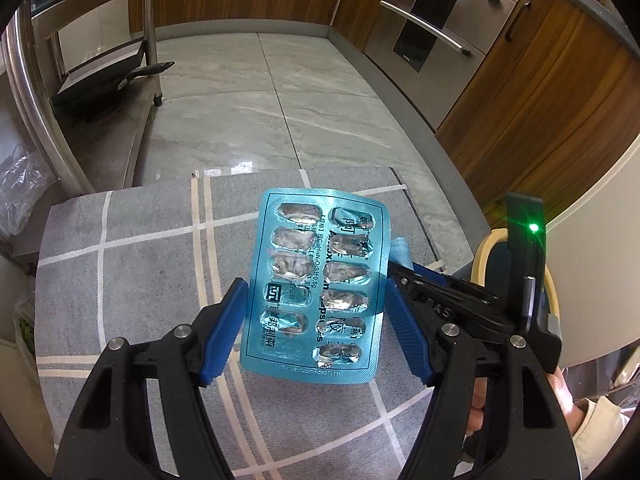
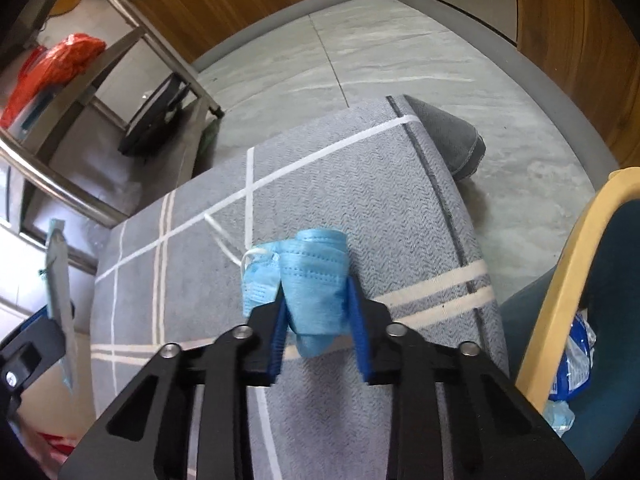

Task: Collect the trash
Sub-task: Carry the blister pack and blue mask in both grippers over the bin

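My left gripper (image 1: 316, 300) is shut on an empty blue pill blister pack (image 1: 316, 280) and holds it above the grey checked tablecloth (image 1: 140, 280). The pack also shows edge-on at the left of the right wrist view (image 2: 60, 292). My right gripper (image 2: 316, 300) is shut on a crumpled blue face mask (image 2: 312, 280) above the same cloth (image 2: 360, 200). The right gripper also shows in the left wrist view (image 1: 440, 292), just right of the blister pack. A bit of the mask (image 1: 400, 252) shows behind the pack.
A chair (image 2: 580, 280) with a wooden frame and dark blue seat stands right of the table, with blue and white trash (image 2: 572, 364) on it. A steel rack (image 1: 40, 92) holding a black pan (image 1: 104, 80) stands at left. Wooden cabinets (image 1: 540, 100) and an oven (image 1: 440, 20) line the far side.
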The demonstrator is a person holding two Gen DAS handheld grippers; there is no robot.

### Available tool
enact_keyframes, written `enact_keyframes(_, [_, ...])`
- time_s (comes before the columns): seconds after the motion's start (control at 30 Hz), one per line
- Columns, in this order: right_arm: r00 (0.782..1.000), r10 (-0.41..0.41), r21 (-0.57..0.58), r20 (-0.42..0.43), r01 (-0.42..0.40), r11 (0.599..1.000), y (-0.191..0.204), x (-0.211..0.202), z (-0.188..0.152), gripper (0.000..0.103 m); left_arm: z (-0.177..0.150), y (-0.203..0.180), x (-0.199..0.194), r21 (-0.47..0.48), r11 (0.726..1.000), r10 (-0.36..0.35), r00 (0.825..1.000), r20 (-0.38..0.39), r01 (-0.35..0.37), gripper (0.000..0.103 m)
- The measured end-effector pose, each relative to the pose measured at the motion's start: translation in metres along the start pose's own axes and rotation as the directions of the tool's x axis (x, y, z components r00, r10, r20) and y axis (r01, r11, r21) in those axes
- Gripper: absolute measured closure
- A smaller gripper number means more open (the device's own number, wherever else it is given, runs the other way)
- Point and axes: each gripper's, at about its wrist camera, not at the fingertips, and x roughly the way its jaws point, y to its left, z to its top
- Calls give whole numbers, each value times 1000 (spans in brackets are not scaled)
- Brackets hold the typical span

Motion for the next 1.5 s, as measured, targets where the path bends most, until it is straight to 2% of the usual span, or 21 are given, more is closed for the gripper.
enact_keyframes(0.4, [994, 28, -18, 107, -27, 999, -10, -73, -13, 79, 2, -14, -4, 17, 1000, -18, 1000, 19, 18, 34])
enact_keyframes(0.73, [986, -2, 41, 167, -4, 999, -40, -128, -48, 79, 2, -39, -6, 42, 996, -75, 997, 23, 74, 34])
enact_keyframes(1.2, [969, -72, 138, 236, 40, 990, -90, -180, -95, 79, -4, -103, -5, 127, 978, -165, 986, 3, 163, 34])
enact_keyframes(1.5, [958, -121, 199, 259, 70, 978, -122, -202, -119, 79, -16, -160, 0, 207, 949, -240, 971, -23, 239, 34])
